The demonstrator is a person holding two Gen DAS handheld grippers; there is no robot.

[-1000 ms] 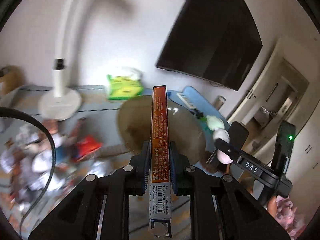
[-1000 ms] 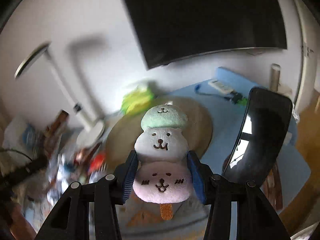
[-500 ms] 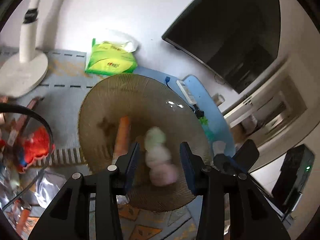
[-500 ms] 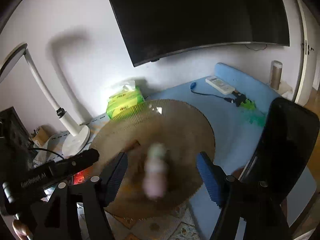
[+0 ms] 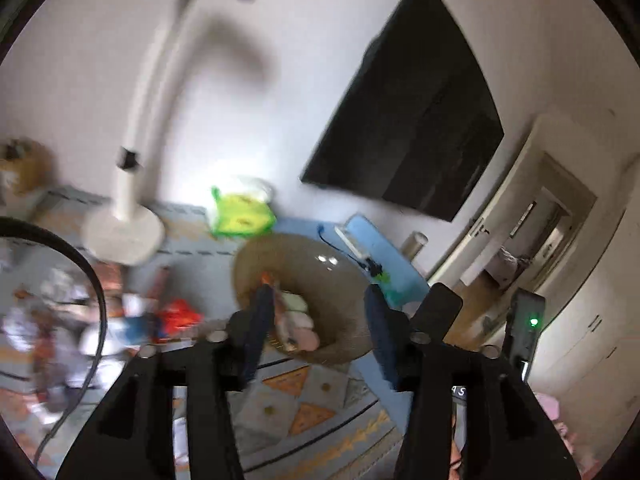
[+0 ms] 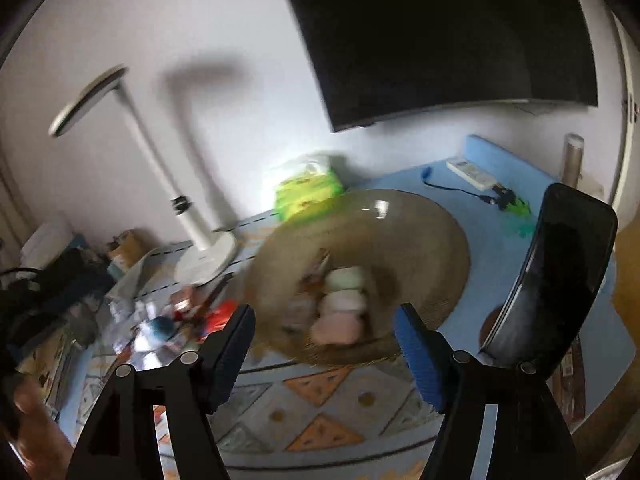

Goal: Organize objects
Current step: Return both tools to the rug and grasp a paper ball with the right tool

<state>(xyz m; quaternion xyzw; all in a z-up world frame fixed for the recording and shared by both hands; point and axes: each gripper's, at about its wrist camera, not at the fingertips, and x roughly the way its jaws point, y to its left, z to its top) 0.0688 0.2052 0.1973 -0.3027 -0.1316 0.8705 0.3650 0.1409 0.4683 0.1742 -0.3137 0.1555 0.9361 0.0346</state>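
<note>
The plush ice-cream toy [image 6: 340, 306] lies in the round woven tray [image 6: 432, 240], straight ahead of your right tongs [image 6: 324, 348], with the orange box [image 5: 280, 312] blurred just to its left in the same tray; your right tongs gape wide with nothing between their blue pads, and your left tongs [image 5: 318, 334] likewise stand spread and empty before the tray. Beyond the tray sits a green tissue pack [image 6: 308, 192]; left of it stands a white lamp [image 6: 204, 252], and a heap of clutter [image 6: 160, 320] lies off to your left.

both wrist views look down – sharing the round tray [image 5: 336, 280] [image 6: 420, 240].
</note>
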